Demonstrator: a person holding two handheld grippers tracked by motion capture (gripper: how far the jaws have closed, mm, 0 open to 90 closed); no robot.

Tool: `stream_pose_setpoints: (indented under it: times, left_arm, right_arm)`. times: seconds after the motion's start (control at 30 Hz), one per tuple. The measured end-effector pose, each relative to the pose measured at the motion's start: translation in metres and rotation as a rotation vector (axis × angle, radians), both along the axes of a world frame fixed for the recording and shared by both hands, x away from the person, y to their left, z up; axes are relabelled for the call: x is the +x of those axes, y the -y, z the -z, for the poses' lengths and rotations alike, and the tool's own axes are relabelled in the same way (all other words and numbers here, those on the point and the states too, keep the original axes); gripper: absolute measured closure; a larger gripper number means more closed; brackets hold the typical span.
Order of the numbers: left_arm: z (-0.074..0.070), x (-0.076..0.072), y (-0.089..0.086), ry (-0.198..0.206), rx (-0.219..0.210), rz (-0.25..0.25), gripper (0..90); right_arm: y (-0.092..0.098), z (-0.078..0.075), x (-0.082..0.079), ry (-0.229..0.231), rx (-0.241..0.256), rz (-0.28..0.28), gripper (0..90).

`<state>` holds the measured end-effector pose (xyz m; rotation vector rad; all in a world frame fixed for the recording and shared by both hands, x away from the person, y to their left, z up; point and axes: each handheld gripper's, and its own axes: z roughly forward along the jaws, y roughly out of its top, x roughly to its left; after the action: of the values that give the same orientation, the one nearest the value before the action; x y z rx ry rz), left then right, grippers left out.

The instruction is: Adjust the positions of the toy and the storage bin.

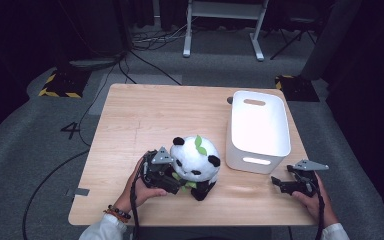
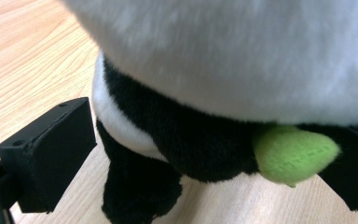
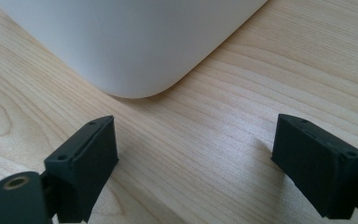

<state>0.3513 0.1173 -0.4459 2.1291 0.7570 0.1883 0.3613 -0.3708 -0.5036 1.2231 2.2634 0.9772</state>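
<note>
A black and white panda plush (image 1: 196, 161) with green leaves sits upright near the table's front edge. My left gripper (image 1: 176, 181) reaches it from the left, open, a jaw on either side of its lower body. In the left gripper view the panda (image 2: 191, 135) sits between the two jaws of that gripper (image 2: 209, 144), a green leaf (image 2: 293, 156) in front of the right one. My right gripper (image 1: 279, 183) rests open on the table at the front right. Its jaws (image 3: 196, 149) point at the near corner of a white bin (image 3: 135, 42), with nothing between them.
The white plastic bin (image 1: 240, 159) with handle slots stands at the right, just right of the panda. The wooden table (image 1: 145, 115) is bare at the left and back. Cables and a desk frame (image 1: 222, 15) lie on the floor beyond.
</note>
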Motion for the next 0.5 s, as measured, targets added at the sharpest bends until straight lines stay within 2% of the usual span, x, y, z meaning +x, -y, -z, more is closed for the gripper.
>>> stream_pose_setpoints:
  times: [0.17,0.2,0.33,0.4,0.5]
  left_arm:
    - [0.0044,0.0044,0.0027,-0.015,0.016,0.022,16.2]
    - [0.0055,0.0064,0.0033,-0.016,0.032,0.030,18.8]
    - [0.0056,0.0052,0.0028,0.001,0.058,0.036,36.8]
    - [0.0064,0.0037,0.0022,0.014,0.076,0.033,42.7]
    - [0.0071,0.0037,0.0006,0.013,0.075,0.036,48.7]
  right_arm:
    - [0.0000,0.0000,0.0000,0.000,0.000,0.000,13.7]
    - [0.0000,0.0001,0.0000,0.001,0.001,0.000,13.7]
    - [0.0000,0.0000,0.0000,0.000,0.000,0.000,13.7]
    - [0.0000,0.0000,0.0000,0.001,0.000,0.000,13.7]
    - [0.0000,0.0000,0.0000,0.001,0.000,0.000,13.7]
